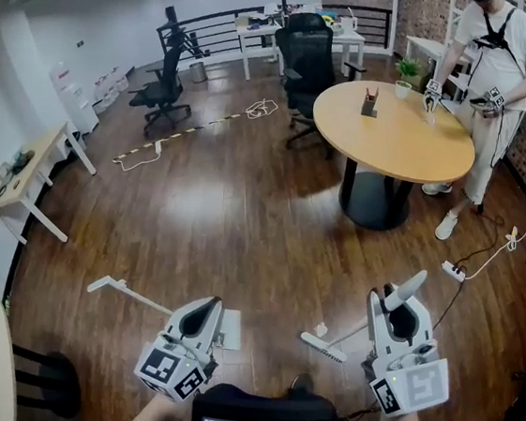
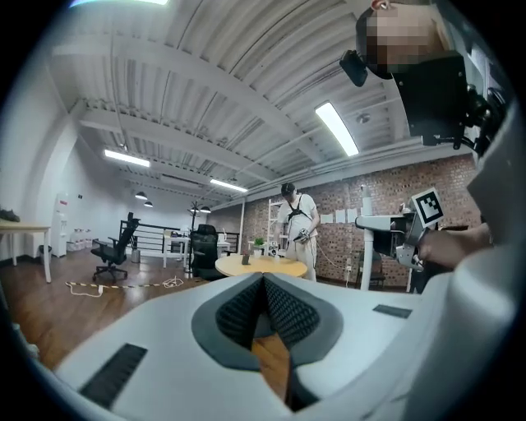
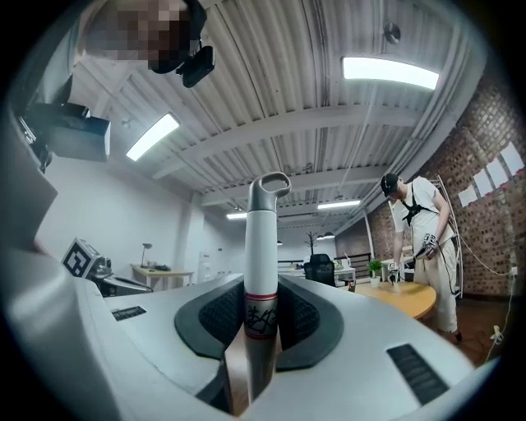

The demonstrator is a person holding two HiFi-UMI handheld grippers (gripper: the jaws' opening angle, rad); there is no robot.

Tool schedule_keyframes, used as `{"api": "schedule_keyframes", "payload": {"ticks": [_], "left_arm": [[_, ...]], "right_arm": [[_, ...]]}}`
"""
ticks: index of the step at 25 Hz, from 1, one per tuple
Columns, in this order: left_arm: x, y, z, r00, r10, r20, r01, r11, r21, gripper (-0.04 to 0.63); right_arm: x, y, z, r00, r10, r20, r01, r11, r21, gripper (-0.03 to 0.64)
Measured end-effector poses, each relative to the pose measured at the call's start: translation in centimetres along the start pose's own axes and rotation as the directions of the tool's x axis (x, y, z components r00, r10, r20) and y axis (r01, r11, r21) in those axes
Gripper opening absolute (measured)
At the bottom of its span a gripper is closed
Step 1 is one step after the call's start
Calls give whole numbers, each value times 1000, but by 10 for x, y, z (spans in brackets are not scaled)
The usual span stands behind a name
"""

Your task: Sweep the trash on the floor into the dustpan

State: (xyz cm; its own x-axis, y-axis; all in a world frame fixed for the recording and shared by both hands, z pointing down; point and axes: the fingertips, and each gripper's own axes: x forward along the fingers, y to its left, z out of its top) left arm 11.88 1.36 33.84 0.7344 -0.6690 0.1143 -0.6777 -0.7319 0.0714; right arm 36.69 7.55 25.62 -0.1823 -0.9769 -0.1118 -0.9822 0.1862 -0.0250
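In the head view my right gripper (image 1: pixel 404 309) is shut on the white broom handle (image 1: pixel 414 287). The broom slants down to its white head (image 1: pixel 323 347) on the wood floor. A small pale scrap of trash (image 1: pixel 321 330) lies just beyond the head. In the right gripper view the handle (image 3: pixel 261 247), with a red ring, stands upright between the right gripper (image 3: pixel 261 306) pads. The white dustpan (image 1: pixel 230 330) lies on the floor beside my left gripper (image 1: pixel 200 315), its long handle (image 1: pixel 120 289) reaching left. In the left gripper view the left gripper (image 2: pixel 265 284) pads meet with nothing between them.
A round wooden table (image 1: pixel 411 151) stands ahead at the right, with a person (image 1: pixel 499 62) working at it. Nearby are a black office chair (image 1: pixel 308 59), a second chair (image 1: pixel 166 85), a floor cable (image 1: pixel 192 129), a power strip (image 1: pixel 453 271) and a side desk (image 1: pixel 29 178).
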Motion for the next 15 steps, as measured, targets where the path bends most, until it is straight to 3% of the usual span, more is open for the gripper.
{"api": "schedule_keyframes", "payload": {"ticks": [6, 15], "left_arm": [[62, 9, -16, 998, -65, -14, 65, 998, -17, 23], [104, 50, -56, 989, -131, -65, 131, 991, -16, 23]], "right_arm": [[32, -47, -40, 998, -50, -29, 49, 998, -33, 100], [57, -87, -101, 976, -209, -64, 202, 974, -103, 100]]}}
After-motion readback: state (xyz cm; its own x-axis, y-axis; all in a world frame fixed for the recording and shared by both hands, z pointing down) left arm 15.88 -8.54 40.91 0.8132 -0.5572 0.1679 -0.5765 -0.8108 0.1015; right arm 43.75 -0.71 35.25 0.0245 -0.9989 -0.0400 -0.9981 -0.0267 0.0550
